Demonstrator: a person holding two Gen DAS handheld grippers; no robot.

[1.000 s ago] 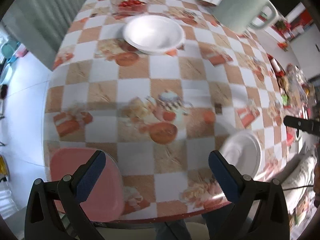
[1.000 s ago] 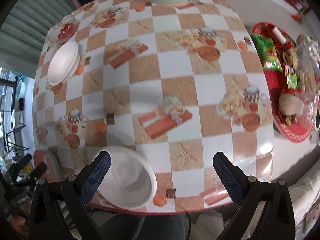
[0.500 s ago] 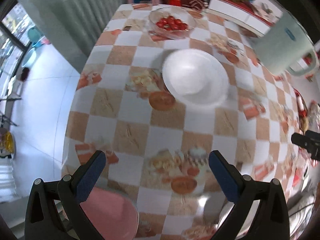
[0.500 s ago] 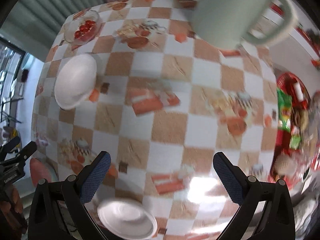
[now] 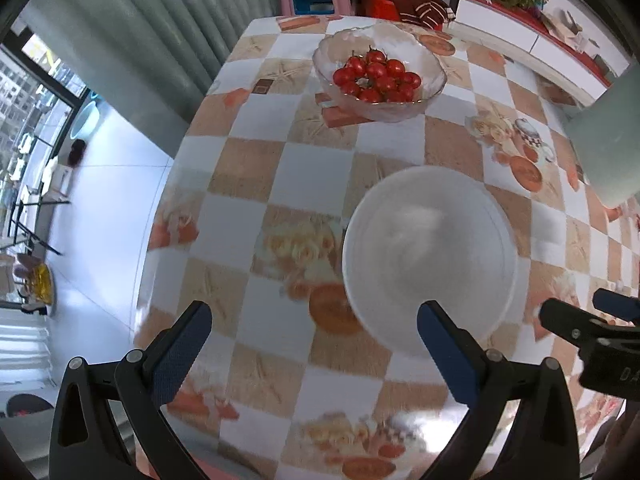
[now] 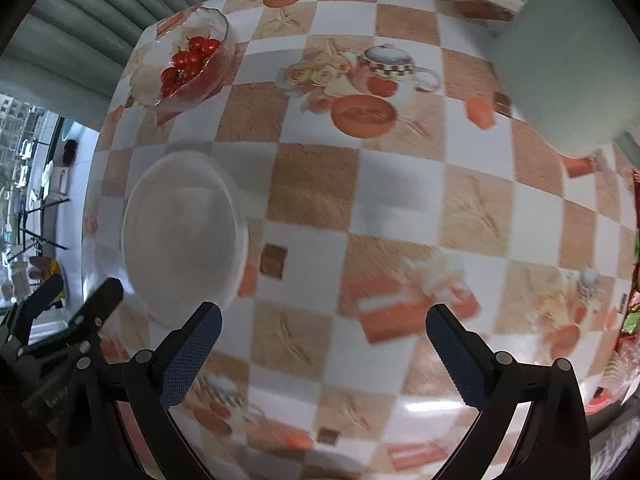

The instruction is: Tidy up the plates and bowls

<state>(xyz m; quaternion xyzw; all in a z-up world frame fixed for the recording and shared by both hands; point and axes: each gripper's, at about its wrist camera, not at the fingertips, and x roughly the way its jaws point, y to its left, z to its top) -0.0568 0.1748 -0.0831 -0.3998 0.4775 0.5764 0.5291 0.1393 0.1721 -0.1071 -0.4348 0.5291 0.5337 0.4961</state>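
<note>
Here both the left claw [image 5: 312,344] and right claw [image 6: 322,348] gape empty, a white bowl [image 5: 430,256] at one o'clock of the left.

bare checkered tablecloth [image 6: 392,216] between white bowl [image 6: 182,236] and grey-green jug [image 6: 568,52]; tomato bowl [image 5: 378,74] beyond.

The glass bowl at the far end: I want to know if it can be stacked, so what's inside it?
The glass bowl holds a heap of red cherry tomatoes. They cover its middle, so anything beneath them stays hidden. Through the clear wall only the checkered tablecloth shows.
</note>
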